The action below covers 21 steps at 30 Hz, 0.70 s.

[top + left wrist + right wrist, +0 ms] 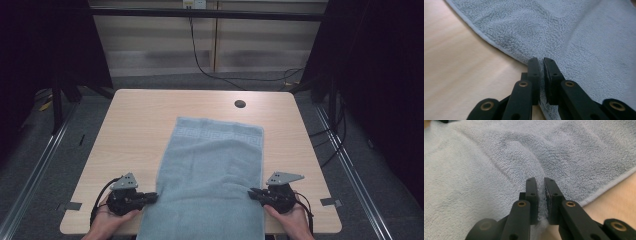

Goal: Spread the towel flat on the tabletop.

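towel (210, 170) edges pinched by left hand-held gripper (152, 196) and right hand-held gripper (253, 191).

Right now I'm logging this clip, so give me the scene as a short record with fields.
surface: table, wooden, round hole near far edge
item: towel, blue-grey, lying lengthwise, near end hanging over the table's front edge
left tool: shut on the towel's left edge
right tool: shut on the towel's right edge
towel state: mostly flat, slight ridges between the two grips

Rough terry-cloth towel (210, 170), matt wooden table (135, 125)
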{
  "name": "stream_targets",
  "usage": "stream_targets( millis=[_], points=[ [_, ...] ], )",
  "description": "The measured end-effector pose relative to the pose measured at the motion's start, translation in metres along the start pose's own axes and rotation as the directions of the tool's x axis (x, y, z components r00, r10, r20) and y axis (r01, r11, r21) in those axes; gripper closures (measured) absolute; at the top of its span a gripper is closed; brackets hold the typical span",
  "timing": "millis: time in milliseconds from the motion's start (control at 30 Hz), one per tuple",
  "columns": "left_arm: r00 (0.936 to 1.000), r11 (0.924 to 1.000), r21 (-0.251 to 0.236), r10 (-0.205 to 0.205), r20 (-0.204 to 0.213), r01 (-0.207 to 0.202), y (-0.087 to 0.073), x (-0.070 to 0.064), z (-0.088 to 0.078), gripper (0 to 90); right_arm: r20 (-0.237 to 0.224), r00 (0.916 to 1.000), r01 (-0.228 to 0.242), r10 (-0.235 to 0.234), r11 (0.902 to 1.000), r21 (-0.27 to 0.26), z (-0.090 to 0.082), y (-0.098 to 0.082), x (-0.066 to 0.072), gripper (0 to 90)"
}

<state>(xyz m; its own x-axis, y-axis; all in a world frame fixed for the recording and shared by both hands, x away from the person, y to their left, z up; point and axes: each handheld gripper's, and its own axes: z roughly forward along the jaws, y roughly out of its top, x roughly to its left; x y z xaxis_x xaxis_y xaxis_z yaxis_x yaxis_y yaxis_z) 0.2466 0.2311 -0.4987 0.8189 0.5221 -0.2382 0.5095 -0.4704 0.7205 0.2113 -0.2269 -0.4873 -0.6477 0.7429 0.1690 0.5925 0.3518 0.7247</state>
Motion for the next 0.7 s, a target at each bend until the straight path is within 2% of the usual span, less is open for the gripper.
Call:
stream_targets(
  millis=[133, 200, 267, 333, 400, 433, 467, 500, 567, 633, 700],
  points=[
    [0.9997, 0.9999, -0.014, -0.002, 0.025, 0.002, -0.005, -0.013, -0.007, 84.8, -0.007, 0.9999, 0.014, -0.014, 0.9995, 0.030, -0.004, -0.009, 0.009, 80.2],
    [0.9985, 0.9992, -0.038, -0.005, 0.054, 0.007, -0.006, -0.019, -0.011, 83.9, -0.020, 0.9996, 0.019, -0.018, 0.9996, 0.021, -0.008, -0.011, 0.013, 76.8],
    [0.9984, 0.9985, -0.055, 0.009, 0.056, -0.006, -0.004, -0.022, -0.013, 77.8, -0.028, 0.9994, 0.020, -0.020, 0.9998, 0.005, -0.014, -0.012, 0.015, 75.3],
    [0.9977, 0.9973, -0.073, 0.018, 0.066, -0.013, 0.002, -0.018, -0.011, 74.0, -0.038, 0.9990, 0.023, -0.024, 0.9996, -0.016, -0.019, -0.009, 0.014, 72.1],
    [0.9987, 0.9964, -0.082, 0.022, 0.046, -0.018, 0.012, -0.009, -0.007, 68.8, -0.030, 0.9994, 0.016, -0.018, 0.9988, -0.046, -0.023, -0.004, 0.010, 68.8],
    [0.9988, 0.9958, -0.092, 0.006, 0.048, -0.002, 0.018, -0.004, -0.006, 67.3, -0.033, 0.9994, 0.009, -0.011, 0.9982, -0.060, -0.023, -0.001, 0.006, 66.1],
    [0.9994, 0.9968, -0.079, 0.008, 0.033, -0.005, 0.024, 0.000, -0.003, 64.3, -0.034, 0.9994, 0.001, -0.003, 0.9977, -0.068, -0.023, 0.003, 0.003, 64.8],
    [0.9996, 0.9964, -0.080, 0.028, 0.004, -0.027, 0.031, 0.004, -0.001, 62.0, -0.031, 0.9995, 0.001, -0.004, 0.9973, -0.073, -0.021, 0.007, -0.002, 64.6],
    [1.0000, 0.9943, -0.106, -0.005, 0.008, 0.006, 0.043, 0.017, 0.005, 61.5, -0.032, 0.9995, -0.009, 0.007, 0.9969, -0.078, -0.015, 0.014, -0.010, 61.7],
    [0.9999, 0.9964, -0.084, -0.001, -0.014, 0.000, 0.055, 0.025, 0.016, 59.6, -0.018, 0.9998, -0.011, 0.010, 0.9976, -0.068, -0.007, 0.021, -0.017, 58.6],
    [0.9983, 0.9997, -0.020, 0.012, -0.058, -0.013, 0.067, 0.034, 0.031, 51.6, -0.010, 0.9999, -0.014, 0.014, 0.9984, -0.055, 0.000, 0.028, -0.022, 56.0]
  ],
)
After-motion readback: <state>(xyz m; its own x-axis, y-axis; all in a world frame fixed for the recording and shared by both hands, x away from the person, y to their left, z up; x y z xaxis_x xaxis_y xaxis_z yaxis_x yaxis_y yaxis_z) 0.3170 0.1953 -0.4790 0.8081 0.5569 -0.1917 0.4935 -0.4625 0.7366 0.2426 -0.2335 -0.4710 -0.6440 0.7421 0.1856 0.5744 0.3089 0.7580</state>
